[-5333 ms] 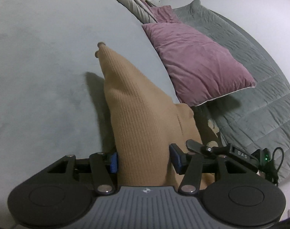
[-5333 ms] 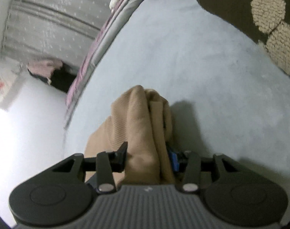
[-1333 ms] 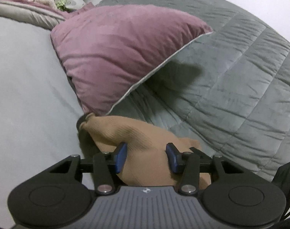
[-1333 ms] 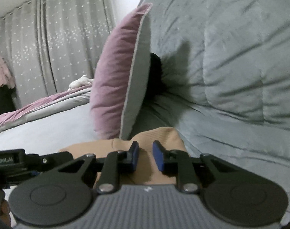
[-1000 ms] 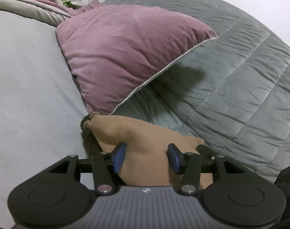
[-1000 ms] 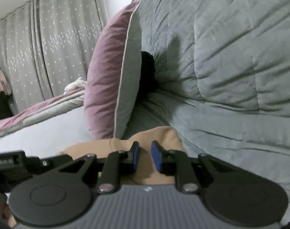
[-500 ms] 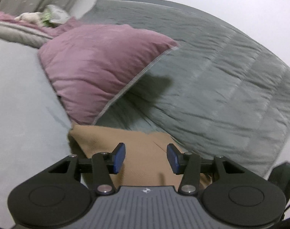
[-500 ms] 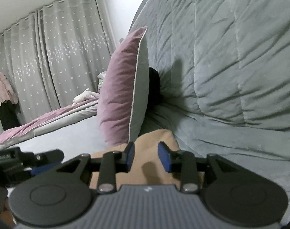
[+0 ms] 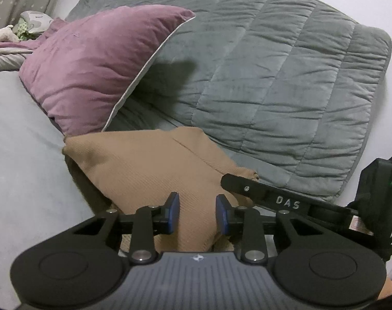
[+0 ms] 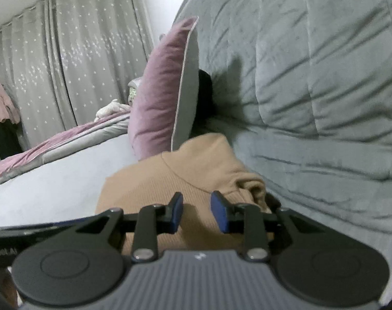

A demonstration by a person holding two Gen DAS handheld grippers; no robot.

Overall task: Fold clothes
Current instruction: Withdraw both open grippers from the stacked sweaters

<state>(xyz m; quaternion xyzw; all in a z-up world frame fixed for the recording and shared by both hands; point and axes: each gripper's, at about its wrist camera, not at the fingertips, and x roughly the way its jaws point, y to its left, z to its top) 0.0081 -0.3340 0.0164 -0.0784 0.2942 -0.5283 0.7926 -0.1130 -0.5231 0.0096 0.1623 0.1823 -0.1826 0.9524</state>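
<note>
Now the tan knit garment point(image 9: 149, 165) is lying folded on the pale bedsheet point(image 9: 20, 160), against the purple pillow point(image 9: 92, 69) and grey quilt point(image 9: 273, 77). Left gripper point(image 9: 197, 214), jaws just closing, is hovering over its near edge; right gripper point(image 10: 196, 211) likewise, both part-open, gripping nothing.

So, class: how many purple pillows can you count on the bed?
1. The purple pillow leans against the grey quilt, just behind the folded tan garment. Others may be hidden outside these views.
</note>
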